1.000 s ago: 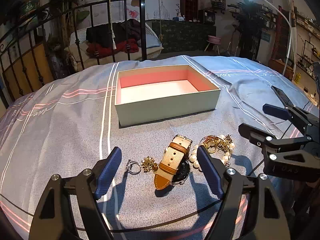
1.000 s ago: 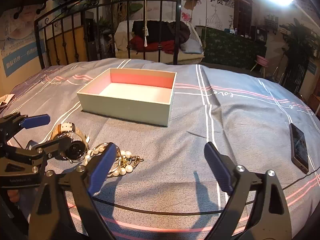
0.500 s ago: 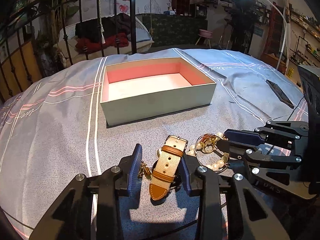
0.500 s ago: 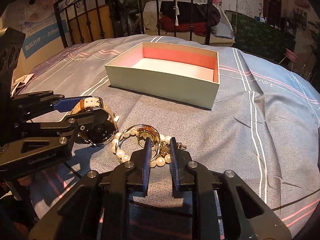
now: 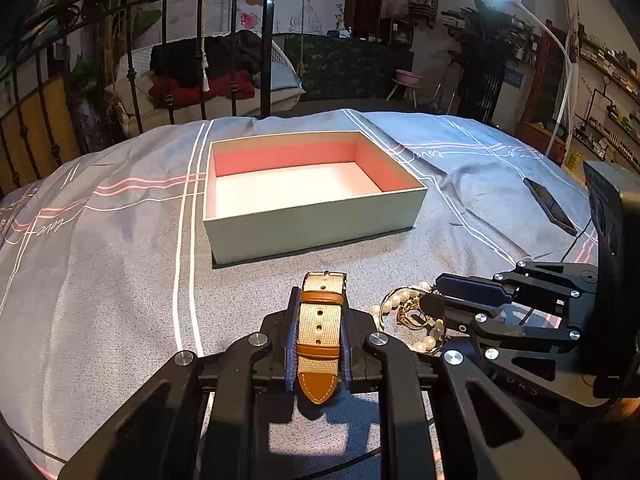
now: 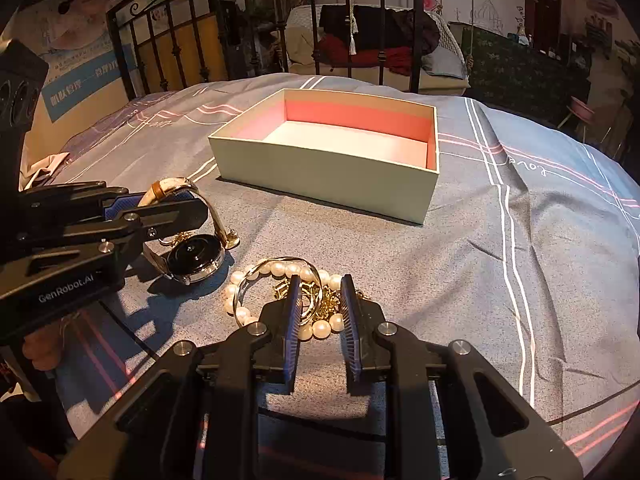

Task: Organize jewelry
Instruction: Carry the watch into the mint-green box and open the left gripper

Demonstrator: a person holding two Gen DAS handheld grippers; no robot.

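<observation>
My left gripper (image 5: pixel 319 304) is shut on the tan strap of a watch (image 5: pixel 320 332), which also shows in the right wrist view (image 6: pixel 194 258) with its dark dial resting on the bedspread. My right gripper (image 6: pixel 319 292) is shut on a tangle of pearl bracelet and gold jewelry (image 6: pixel 280 284), also seen in the left wrist view (image 5: pixel 412 316). An open box (image 5: pixel 312 224) with a pink inside stands empty beyond both, and shows in the right wrist view (image 6: pixel 328 176).
Everything lies on a grey bedspread with white and pink stripes (image 5: pixel 120 260). A black phone (image 5: pixel 550 206) lies to the right. A black metal bed frame (image 6: pixel 248 24) stands behind the box.
Both grippers moved forward and closed: the left onto the watch strap, the right onto the pearl and gold jewelry.
</observation>
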